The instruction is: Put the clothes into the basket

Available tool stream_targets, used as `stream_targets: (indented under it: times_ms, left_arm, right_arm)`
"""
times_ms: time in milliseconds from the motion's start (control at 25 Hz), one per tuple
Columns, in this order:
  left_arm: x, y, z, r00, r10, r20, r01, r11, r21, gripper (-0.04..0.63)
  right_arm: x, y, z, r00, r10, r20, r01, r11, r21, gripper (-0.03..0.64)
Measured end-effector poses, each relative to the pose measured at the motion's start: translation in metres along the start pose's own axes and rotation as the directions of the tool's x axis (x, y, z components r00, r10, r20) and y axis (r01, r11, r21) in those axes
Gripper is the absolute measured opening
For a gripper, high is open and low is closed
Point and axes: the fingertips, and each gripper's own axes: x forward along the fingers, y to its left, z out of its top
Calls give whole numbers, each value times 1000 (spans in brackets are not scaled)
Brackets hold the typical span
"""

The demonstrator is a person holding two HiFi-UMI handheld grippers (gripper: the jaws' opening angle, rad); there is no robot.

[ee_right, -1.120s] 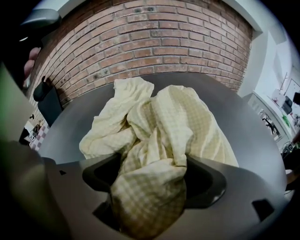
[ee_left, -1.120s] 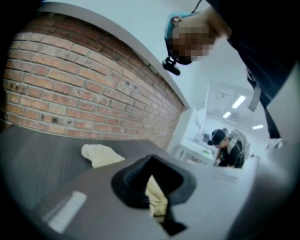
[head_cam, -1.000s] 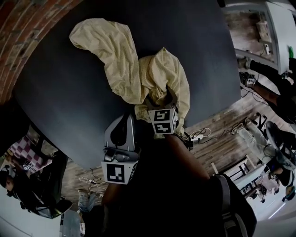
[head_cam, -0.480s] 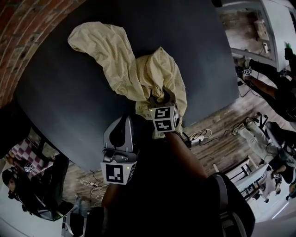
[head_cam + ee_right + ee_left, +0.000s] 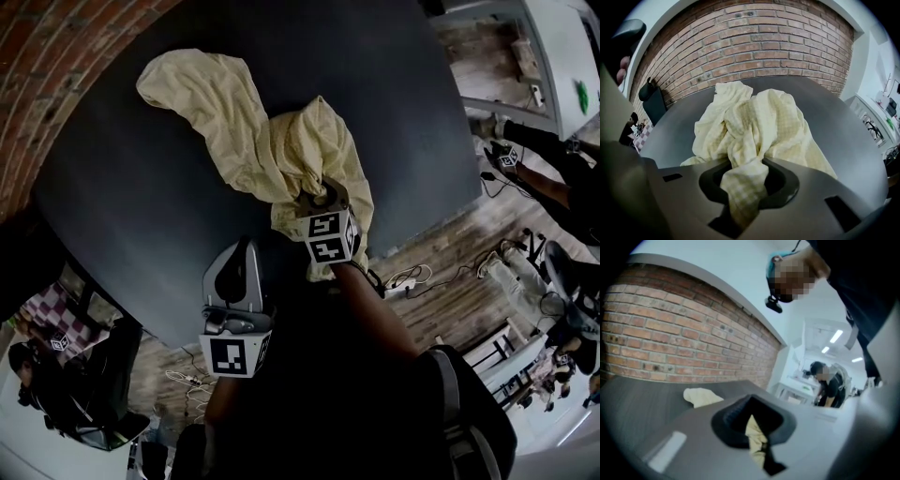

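Fabric of a pale yellow checked garment (image 5: 248,141) lies in a crumpled band across the dark round table (image 5: 131,216), from the far left part to the near edge. At the near edge the right gripper (image 5: 323,199) points steeply down into the bunched end. Its jaws have just been closing and now pinch a fold of the cloth. The left gripper (image 5: 240,255) hovers beside it over the table's near edge, apart from the garment, its jaws narrowly parted and holding nothing.
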Motion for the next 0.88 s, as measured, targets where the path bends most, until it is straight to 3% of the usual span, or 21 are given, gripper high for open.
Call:
stream_targets:
  times_ms: [360,880]
  left_arm:
    - [20,-24,18,1000,-11,18,11,1000,11,3]
    - [-30,-30,26,995,-25,98,21,999,45,3]
  right_arm:
    - [-20,-18,20,999,31,43,-32,999,3,92]
    - [-76,4,31,988,26,155,-15,997,-75,91]
